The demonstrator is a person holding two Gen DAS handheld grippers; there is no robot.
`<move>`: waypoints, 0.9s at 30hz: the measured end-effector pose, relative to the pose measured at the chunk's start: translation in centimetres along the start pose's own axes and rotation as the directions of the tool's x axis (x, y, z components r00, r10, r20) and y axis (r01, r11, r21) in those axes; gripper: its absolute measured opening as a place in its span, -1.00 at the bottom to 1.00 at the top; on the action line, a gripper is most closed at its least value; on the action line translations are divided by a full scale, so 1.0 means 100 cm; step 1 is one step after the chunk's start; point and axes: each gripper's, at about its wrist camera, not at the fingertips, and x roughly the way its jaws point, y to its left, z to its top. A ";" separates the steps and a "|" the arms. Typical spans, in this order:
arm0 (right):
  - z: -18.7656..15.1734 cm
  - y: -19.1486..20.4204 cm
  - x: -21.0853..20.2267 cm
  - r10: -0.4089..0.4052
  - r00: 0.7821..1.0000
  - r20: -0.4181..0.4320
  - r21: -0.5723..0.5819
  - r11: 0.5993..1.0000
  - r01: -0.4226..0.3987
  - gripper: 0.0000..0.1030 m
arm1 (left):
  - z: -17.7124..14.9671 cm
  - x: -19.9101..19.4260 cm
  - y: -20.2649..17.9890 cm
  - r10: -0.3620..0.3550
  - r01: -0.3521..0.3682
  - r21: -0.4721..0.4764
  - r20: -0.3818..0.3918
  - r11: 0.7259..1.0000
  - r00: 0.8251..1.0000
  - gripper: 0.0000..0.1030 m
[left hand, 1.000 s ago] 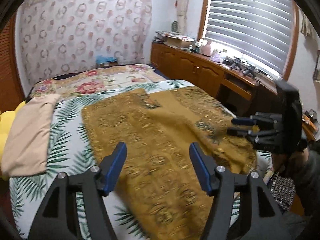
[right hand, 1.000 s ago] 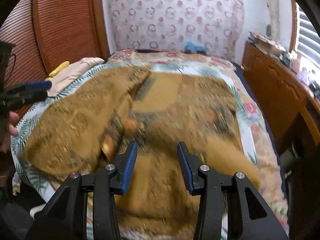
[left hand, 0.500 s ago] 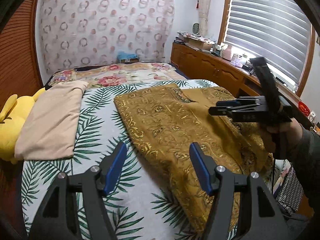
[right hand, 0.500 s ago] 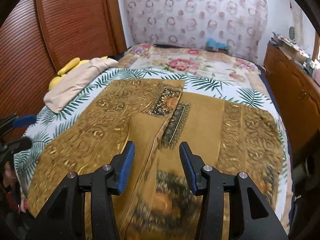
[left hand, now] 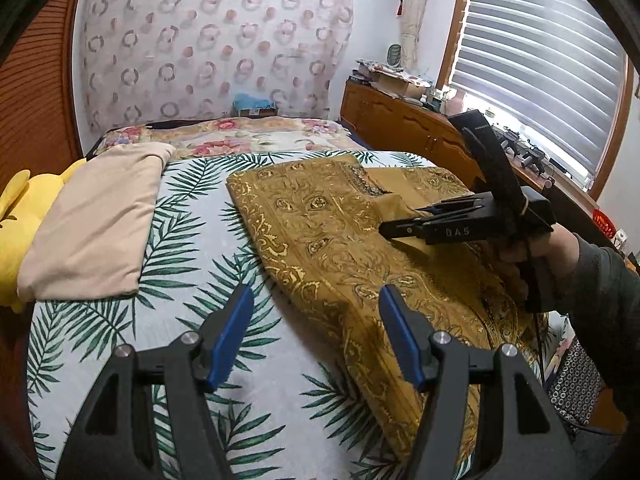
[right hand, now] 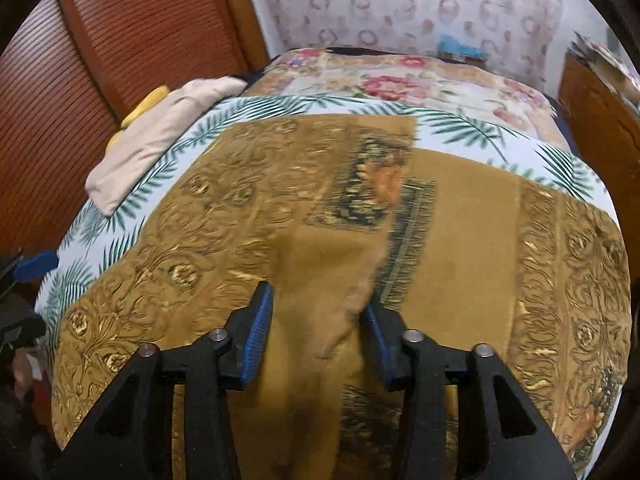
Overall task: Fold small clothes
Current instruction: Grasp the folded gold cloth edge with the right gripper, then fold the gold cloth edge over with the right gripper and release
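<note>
Nearest, left gripper [left hand: 316, 334] hovering over the palm-leaf bedsheet [left hand: 120, 320], jaws standing wide apart with nothing between them; blue pads [left hand: 230, 336] clear of any cloth. Just right of its right finger, the near left edge of the mustard-gold patterned garment [left hand: 332, 248], spread flat on the bed and partly folded, one patterned panel turned over onto the plain brown inside.

Farther right, right gripper [left hand: 384, 229] held in a hand [left hand: 532, 256] in a dark sleeve [left hand: 608, 292], pointing left and down over the middle of the garment. Seen from its own camera, right gripper [right hand: 318, 316] with jaws closing, narrow but not shut, a raised fold of the plain brown cloth between them; right pad hidden behind that fold, left pad apart from it, so no firm grip visible. Picture blurred there.

Left of the garment, well apart from it, a folded beige cloth [left hand: 92, 224] lying on the bedsheet, with a yellow plush toy [left hand: 16, 224] touching its far left side.

Beyond, a floral quilt [left hand: 248, 140] across the far end of the bed. Farthest, a curtain with ring patterns [left hand: 208, 40] on the wall, a wooden cabinet [left hand: 400, 128] cluttered on top along the right, and a window with blinds [left hand: 540, 64] above it. Slatted wooden door [right hand: 120, 40] at the left.
</note>
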 end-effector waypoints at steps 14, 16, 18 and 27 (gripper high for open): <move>0.009 -0.014 -0.076 -0.041 0.988 0.149 -0.057 0.997 0.050 -0.90 | 0.001 -0.002 -0.003 -0.023 0.023 0.005 0.015 1.000 1.000 0.24; 0.008 -0.026 -0.089 -0.065 0.986 0.153 -0.050 0.996 0.074 -0.90 | 0.003 -0.003 -0.006 -0.027 0.027 0.009 0.015 1.000 1.000 0.24; 0.005 -0.039 -0.101 -0.087 0.984 0.154 -0.037 0.995 0.094 -0.90 | 0.004 -0.002 -0.009 -0.030 0.030 0.014 0.017 0.999 0.999 0.25; -0.011 -0.088 -0.143 -0.180 0.974 0.139 0.021 0.984 0.179 -0.90 | 0.006 0.004 -0.027 -0.056 0.056 0.043 0.004 0.997 0.998 0.25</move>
